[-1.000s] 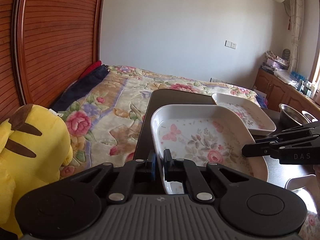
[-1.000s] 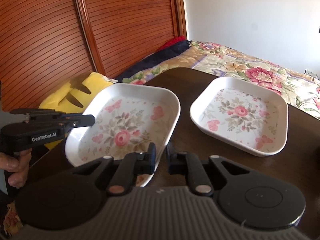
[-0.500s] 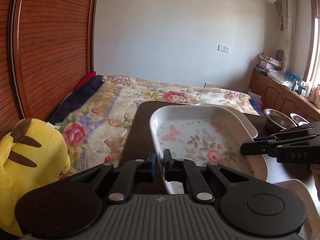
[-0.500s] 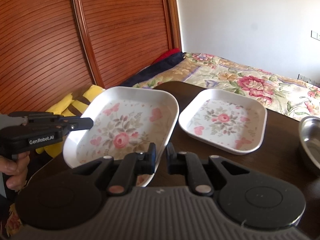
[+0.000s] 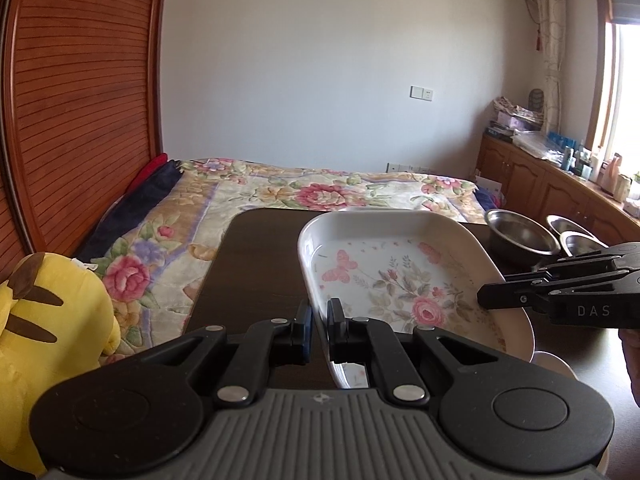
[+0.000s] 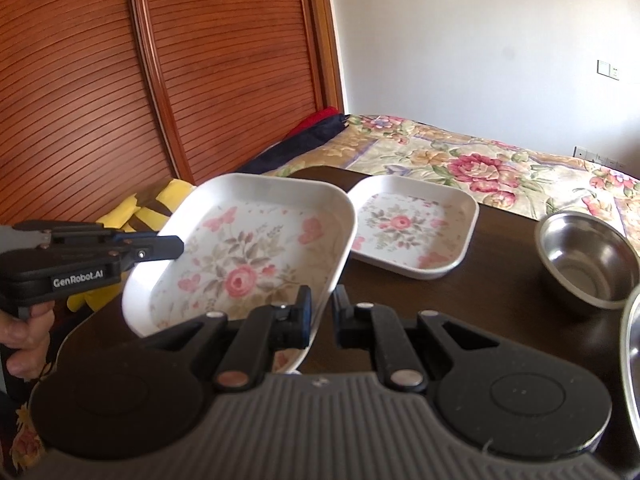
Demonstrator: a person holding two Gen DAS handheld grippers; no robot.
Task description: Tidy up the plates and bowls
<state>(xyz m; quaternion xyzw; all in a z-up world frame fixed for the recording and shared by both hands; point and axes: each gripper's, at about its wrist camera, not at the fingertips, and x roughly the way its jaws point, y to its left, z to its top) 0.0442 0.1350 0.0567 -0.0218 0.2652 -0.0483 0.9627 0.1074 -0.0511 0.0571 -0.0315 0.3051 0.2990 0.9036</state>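
Observation:
A white square plate with pink flowers [image 5: 400, 280] hangs tilted above the dark table [image 5: 256, 264], held from two sides. My left gripper [image 5: 319, 320] is shut on its near-left rim. My right gripper [image 6: 322, 312] is shut on the opposite rim, and in the left wrist view its tips [image 5: 486, 294] meet the plate's right edge. The right wrist view shows the held plate [image 6: 248, 256] with the left gripper [image 6: 176, 246] on its far side. A second matching plate [image 6: 416, 232] lies flat on the table just behind, partly covered by the held one.
Steel bowls [image 6: 588, 260] stand on the table's right side, with another rim at the right edge [image 6: 632, 360]. A yellow plush toy [image 5: 48, 320] sits left of the table. A bed with a floral cover [image 5: 320, 192] lies beyond. A wooden slatted wall is on the left.
Both grippers have lifted the held plate and carried it toward the second plate, which it now overlaps in view. The steel bowls have come into sight.

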